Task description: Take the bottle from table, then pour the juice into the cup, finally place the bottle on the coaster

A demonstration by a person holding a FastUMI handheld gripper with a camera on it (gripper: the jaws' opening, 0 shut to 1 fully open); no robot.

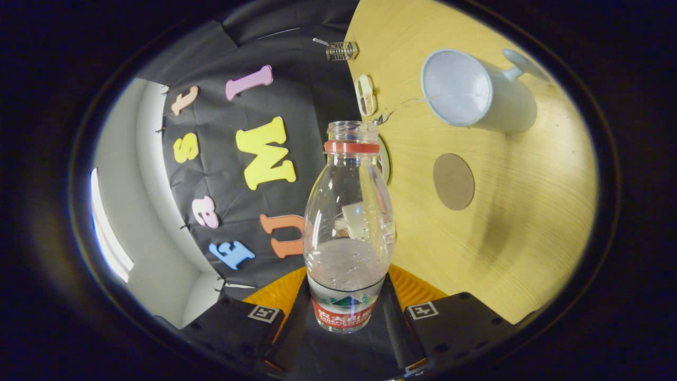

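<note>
The claw (346, 312) is clamped on the bottle (348, 227), one finger pressing on each side of its lower body at the label band. The bottle stands up between the fingers, its base nearest the camera and its open neck pointing away. It is clear plastic, uncapped, with a red ring below the mouth and a red and white label near the base. A little clear liquid sits in its lower part, its surface just above the label; the rest of the bottle is empty. Through the plastic a pale blurred shape shows, which I cannot make out.

The whole view is rolled, so the table (518, 227) stands as a slope to the right of the bottle and the booth wall hangs to its left. The table is light wood with visible grain.

Beyond the fingers and to the right of the bottle's shoulder lies the coaster (453, 181), a round brown disc flat on the table, bare, well apart from the bottle. Farther out past the coaster stands the cup (476, 92), pale with a handle on its far side, its open mouth turned toward the camera. Its inside looks empty, though the bottom is hard to see.

Near the table's far edge, just beyond the bottle's mouth, lies a small oval thing (365, 94) and, farther on, a small wire rack (341, 51).
</note>
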